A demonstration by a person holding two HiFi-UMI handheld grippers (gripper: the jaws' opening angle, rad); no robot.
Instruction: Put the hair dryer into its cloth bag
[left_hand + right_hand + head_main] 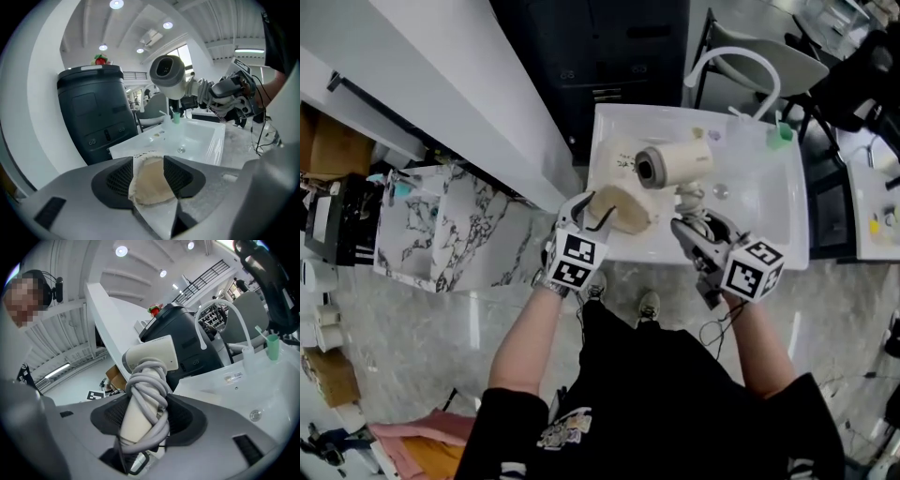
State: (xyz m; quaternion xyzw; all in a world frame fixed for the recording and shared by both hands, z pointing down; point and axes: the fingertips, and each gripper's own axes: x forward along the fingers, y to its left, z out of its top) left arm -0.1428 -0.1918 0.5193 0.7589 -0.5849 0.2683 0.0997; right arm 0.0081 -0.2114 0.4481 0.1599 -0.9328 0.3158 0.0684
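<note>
Head view: left gripper (592, 214) pinched shut on the bag (623, 208) rim, over the sink (769, 202) near edge. Right gripper (692, 223) clamps the dryer (675, 161) handle. Barrel lies crosswise just beyond the bag, dark end toward it.

Left gripper view: cloth between closed jaws. Dryer ahead, up-right, round end facing in.

Right gripper view: jaws wide around the cord (147, 380)-wrapped handle, which stands upright. Barrel sits across the top, pointing left.

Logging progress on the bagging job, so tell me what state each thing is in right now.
hair dryer: out of the bag, held by its handle above the sink
cord: wound round the handle
cloth bag: gripped, dryer not inside
left claw: shut on the cloth bag
right claw: shut on the hair dryer
</note>
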